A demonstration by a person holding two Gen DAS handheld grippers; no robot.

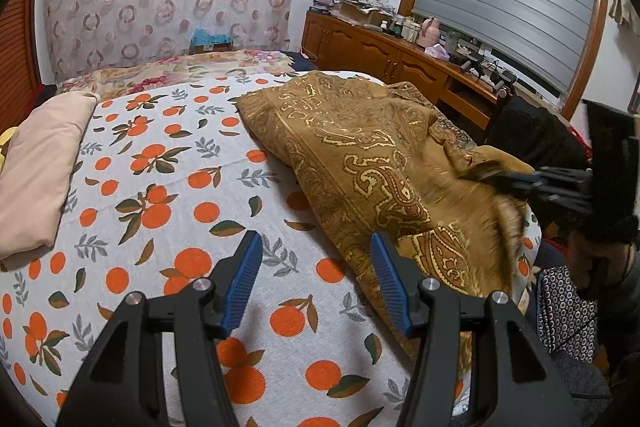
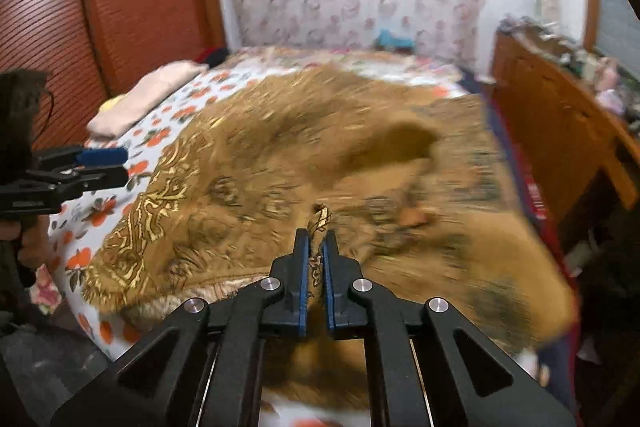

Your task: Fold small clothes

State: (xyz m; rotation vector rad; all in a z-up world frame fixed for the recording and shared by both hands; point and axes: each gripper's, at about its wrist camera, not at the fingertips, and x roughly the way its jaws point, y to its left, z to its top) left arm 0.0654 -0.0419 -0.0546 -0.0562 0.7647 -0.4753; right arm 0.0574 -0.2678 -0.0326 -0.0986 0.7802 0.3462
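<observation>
Both wrist views look low across the bed (image 1: 168, 187), sharing the brown cloth (image 2: 280, 155).

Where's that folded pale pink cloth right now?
In the left wrist view the folded pink cloth lies at the far left edge of the orange-print bedsheet, well apart from the brown paisley cloth on the right.

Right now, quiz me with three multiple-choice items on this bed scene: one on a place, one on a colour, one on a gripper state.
1. Where does the folded pink cloth lie?
A. left bed edge
B. on the dresser
C. under the paisley cloth

2. What colour is the fruit on the bedsheet?
A. purple
B. orange
C. green

3. How is the right gripper?
A. open, empty
B. out of view
C. shut on the brown paisley cloth

Answers: A, it rests at the sheet's left edge; B, orange fruit with leaves; C, fabric is pinched between its pads, while the left gripper gapes open.
</observation>
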